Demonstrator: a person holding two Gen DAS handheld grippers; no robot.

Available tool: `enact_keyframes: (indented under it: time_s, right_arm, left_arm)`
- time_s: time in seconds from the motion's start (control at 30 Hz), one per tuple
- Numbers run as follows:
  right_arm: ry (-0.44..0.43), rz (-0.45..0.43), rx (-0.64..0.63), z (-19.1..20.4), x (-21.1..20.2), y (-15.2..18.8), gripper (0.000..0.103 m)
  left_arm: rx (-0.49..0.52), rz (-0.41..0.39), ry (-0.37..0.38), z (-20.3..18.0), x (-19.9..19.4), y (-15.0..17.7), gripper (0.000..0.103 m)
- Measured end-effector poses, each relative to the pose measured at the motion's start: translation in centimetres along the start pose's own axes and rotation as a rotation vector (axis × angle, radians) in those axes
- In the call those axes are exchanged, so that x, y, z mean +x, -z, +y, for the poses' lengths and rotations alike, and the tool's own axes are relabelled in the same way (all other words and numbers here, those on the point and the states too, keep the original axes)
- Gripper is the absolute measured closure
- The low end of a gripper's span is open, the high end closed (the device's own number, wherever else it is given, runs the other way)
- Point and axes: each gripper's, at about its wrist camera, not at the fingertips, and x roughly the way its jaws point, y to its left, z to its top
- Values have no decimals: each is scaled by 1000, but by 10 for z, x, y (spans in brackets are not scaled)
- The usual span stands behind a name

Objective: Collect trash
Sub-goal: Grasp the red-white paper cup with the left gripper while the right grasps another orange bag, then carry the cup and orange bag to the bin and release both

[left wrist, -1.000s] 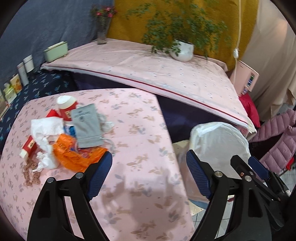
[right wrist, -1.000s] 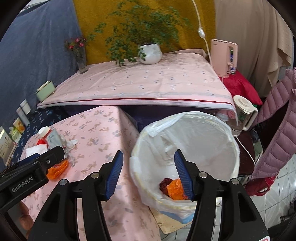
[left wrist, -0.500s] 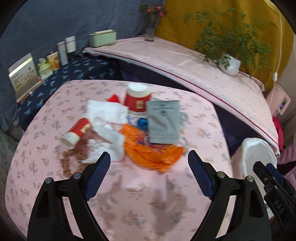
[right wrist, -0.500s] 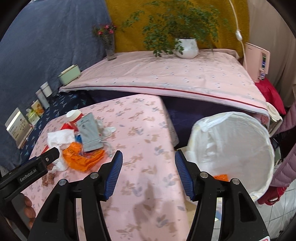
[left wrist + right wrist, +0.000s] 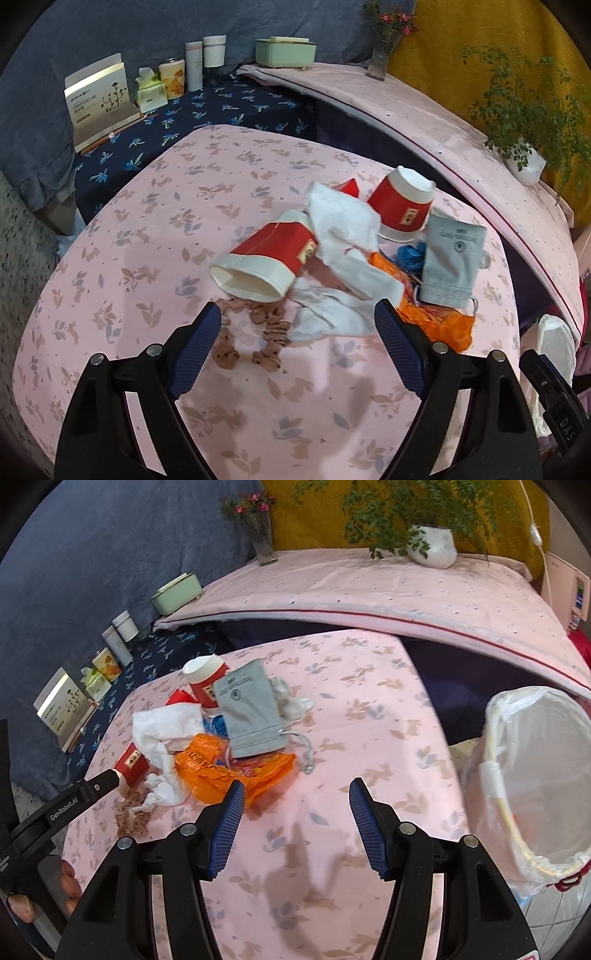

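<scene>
Pink floral tablecloth [image 5: 229, 192] carries the trash pile [image 5: 354, 266]; left tool [image 5: 297, 345] and right tool [image 5: 295, 827] gape empty

blue drape [image 5: 110, 33], mustard wall [image 5: 317, 513], tiled floor [image 5: 565, 904].

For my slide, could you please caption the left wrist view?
Open left gripper above crumbs, facing a tipped cup, tissues and orange bag.

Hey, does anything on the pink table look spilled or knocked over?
Yes. A red-and-white paper cup lies on its side, with small brown cookie pieces scattered on the pink floral tablecloth at its mouth. Crumpled white tissues lie beside it.
</scene>
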Motion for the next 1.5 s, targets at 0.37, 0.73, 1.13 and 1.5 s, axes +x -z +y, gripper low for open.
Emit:
enact_keyframes:
  time_s: [0.37, 0.73, 1.13, 1.5]
  right_arm:
    - [-35, 88, 27, 27, 55, -7, 46]
    - [-43, 177, 4, 33, 96, 2, 75]
    - [-98, 98, -25, 37, 59, -4, 89]
    - [-123, -69, -18, 22, -15, -25, 90]
  left_arm:
    - [-51, 58, 14, 27, 32, -14, 44]
    - [-35, 87, 65, 28, 43, -16, 86]
    - [-22, 24, 89, 19, 4, -17, 96]
    - [39, -37, 183, -19, -46, -16, 96]
